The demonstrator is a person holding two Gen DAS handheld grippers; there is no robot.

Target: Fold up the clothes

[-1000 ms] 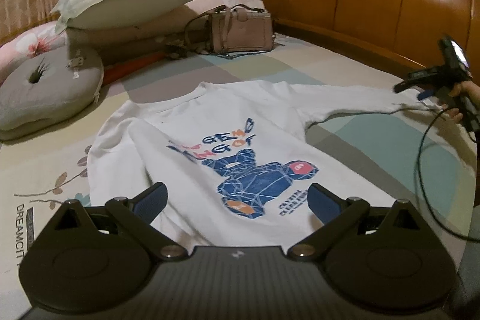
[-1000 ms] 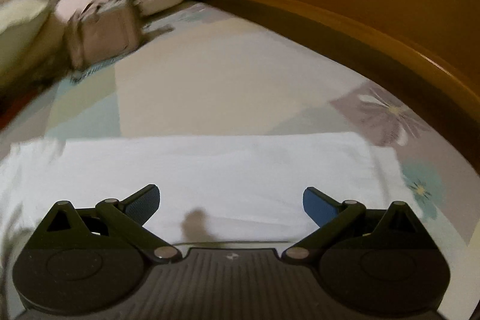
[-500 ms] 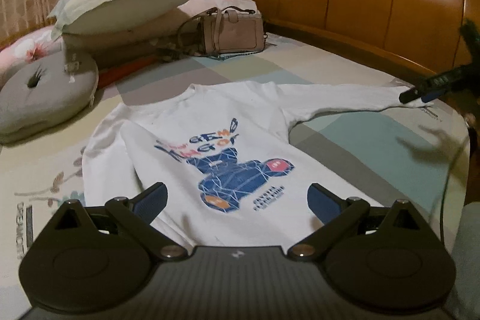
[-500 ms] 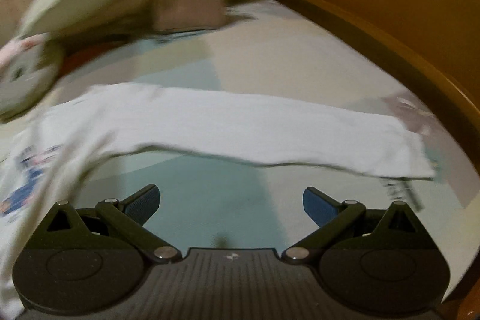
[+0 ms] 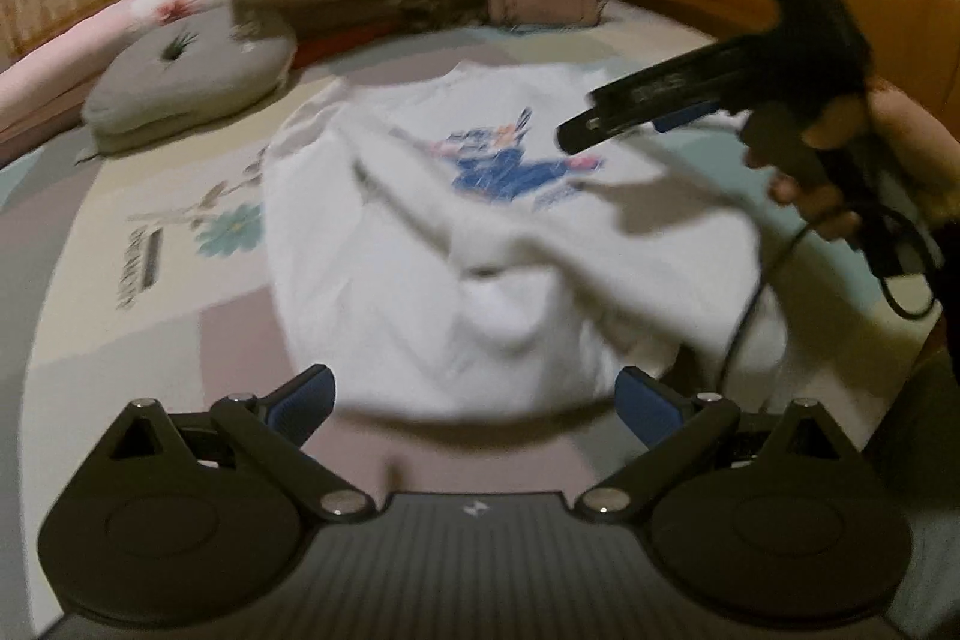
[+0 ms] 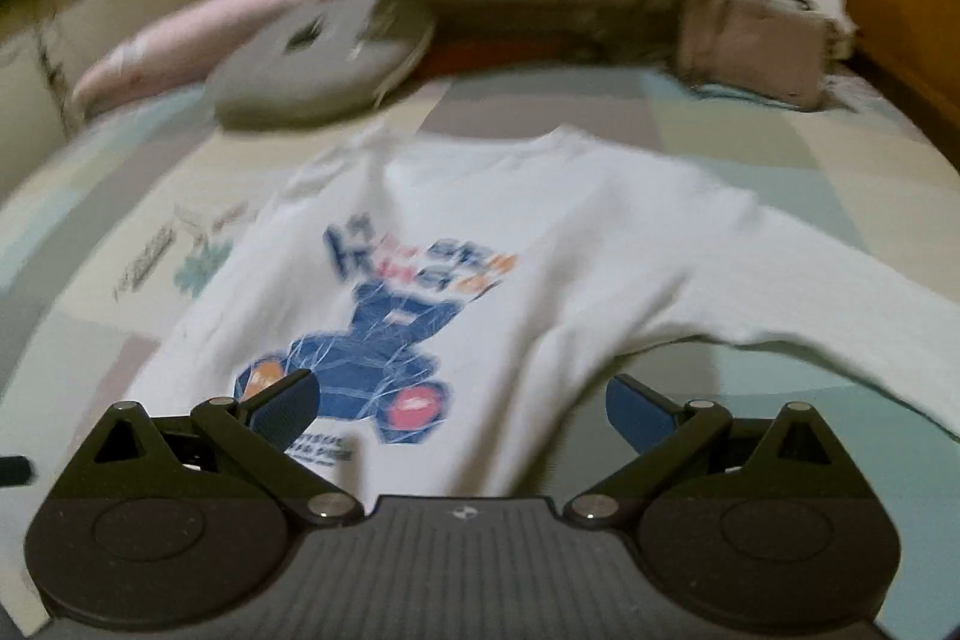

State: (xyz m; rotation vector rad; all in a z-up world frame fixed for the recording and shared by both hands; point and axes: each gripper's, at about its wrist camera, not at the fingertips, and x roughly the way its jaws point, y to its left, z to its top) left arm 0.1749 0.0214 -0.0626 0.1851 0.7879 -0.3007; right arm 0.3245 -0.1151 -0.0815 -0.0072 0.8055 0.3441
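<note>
The left claw [image 5: 474, 400] hangs with its jaws wide apart and nothing between them, the hem of the white sweatshirt [image 5: 480, 280] just ahead of its tips on the bed [image 5: 90, 310]. The right claw [image 6: 459, 409] is likewise spread and empty, its tips over the lower part of the printed bear [image 6: 372, 340].

A second ago the right claw was far out at the cuff of the stretched sleeve; half a second ago it was pulling back along that sleeve. Now it has swung in over the chest, and the left wrist view shows it, gripped in the person's hand [image 5: 840, 172], hovering ahead and to the right above the print. The left claw has drawn closer to the hem too.

Beyond the right claw, the sleeve [image 6: 810, 292] runs off to the right, laid out, and the body lies face up and spread. Both views are smeared by motion, so fine creases cannot be read. In my judgement the sleeve was being straightened, and no fold shows in the garment.

Farther off lie a grey cushion [image 5: 198, 82], pillows and a handbag [image 6: 750, 40].
</note>
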